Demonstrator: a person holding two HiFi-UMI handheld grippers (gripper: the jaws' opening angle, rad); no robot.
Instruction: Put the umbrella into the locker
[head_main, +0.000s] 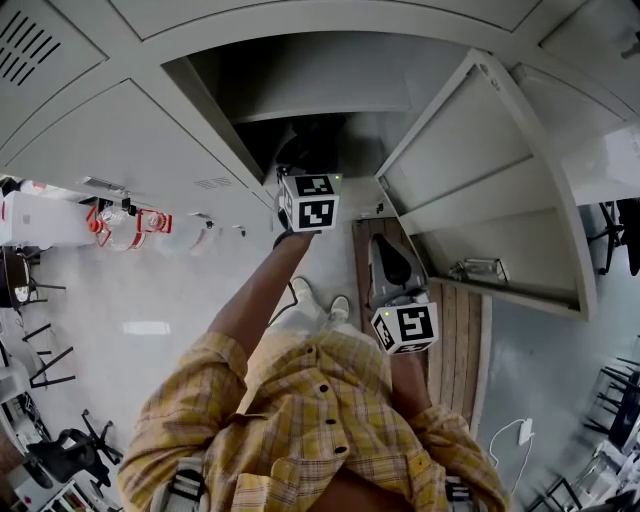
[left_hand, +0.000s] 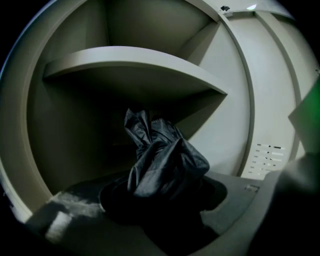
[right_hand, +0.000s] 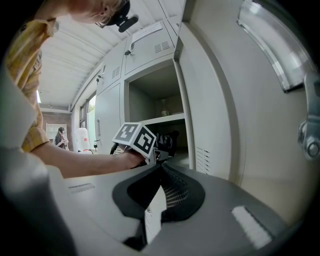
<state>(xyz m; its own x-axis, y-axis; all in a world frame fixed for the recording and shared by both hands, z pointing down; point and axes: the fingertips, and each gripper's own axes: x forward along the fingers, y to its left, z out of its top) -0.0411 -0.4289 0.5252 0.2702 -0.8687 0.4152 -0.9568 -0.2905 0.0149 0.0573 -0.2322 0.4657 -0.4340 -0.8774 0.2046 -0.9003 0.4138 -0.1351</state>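
The black folded umbrella (left_hand: 165, 160) sticks up from between the jaws of my left gripper (left_hand: 160, 200), which is shut on it. It is inside the open grey locker (left_hand: 240, 115), below the shelf (left_hand: 135, 60). In the head view the left gripper's marker cube (head_main: 310, 200) sits at the locker's mouth (head_main: 300, 100); the tips and umbrella are hidden in the dark inside. From the right gripper view a dark bit of the umbrella (right_hand: 169, 140) shows past the cube (right_hand: 135, 139). My right gripper (right_hand: 161, 170) hangs back beside the open door (head_main: 480, 180), shut and empty.
The locker door stands swung out to the right, with a metal latch (head_main: 478, 268) on its inner face. Closed locker doors (head_main: 130, 140) line the left. A wooden bench (head_main: 460, 340) lies below the door. Chairs (head_main: 40, 350) and a white cable (head_main: 515, 435) are on the floor.
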